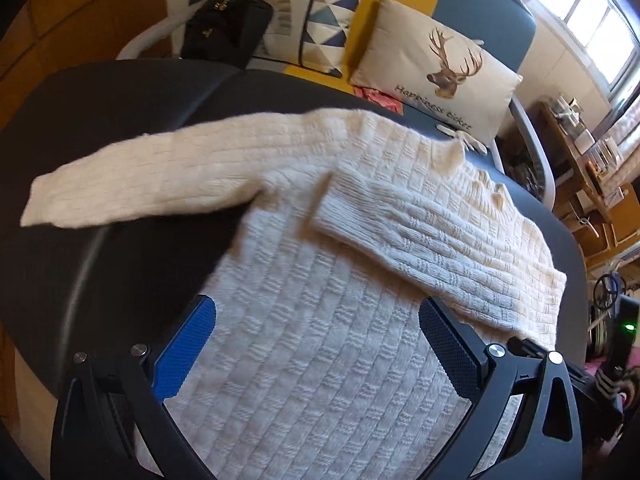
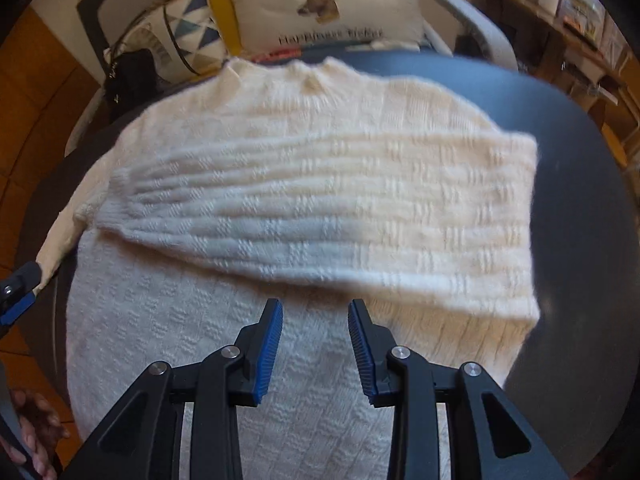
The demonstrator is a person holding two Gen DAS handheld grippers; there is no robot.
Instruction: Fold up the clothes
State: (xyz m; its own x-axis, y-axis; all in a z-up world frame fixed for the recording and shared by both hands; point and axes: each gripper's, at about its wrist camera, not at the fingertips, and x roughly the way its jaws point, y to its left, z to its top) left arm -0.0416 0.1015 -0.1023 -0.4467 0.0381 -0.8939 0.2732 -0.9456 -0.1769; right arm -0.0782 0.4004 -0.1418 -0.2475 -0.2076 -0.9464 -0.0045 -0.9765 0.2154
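One sleeve [image 2: 320, 216] already folded across sweater [image 1: 304, 360] chest, just ahead of right hand-held gripper [image 2: 316, 344], jaws narrow, empty. Other sleeve [image 1: 132, 184] spread on tabletop [image 1: 100, 280], unfolded; left hand-held gripper [image 1: 316, 352] wide, empty, over body.

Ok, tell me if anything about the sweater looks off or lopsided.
Only the fold is uneven. One sleeve lies folded across the sweater chest, while the other sleeve is stretched straight out over the dark table. No damage or stains show. Both grippers are open above the knit.
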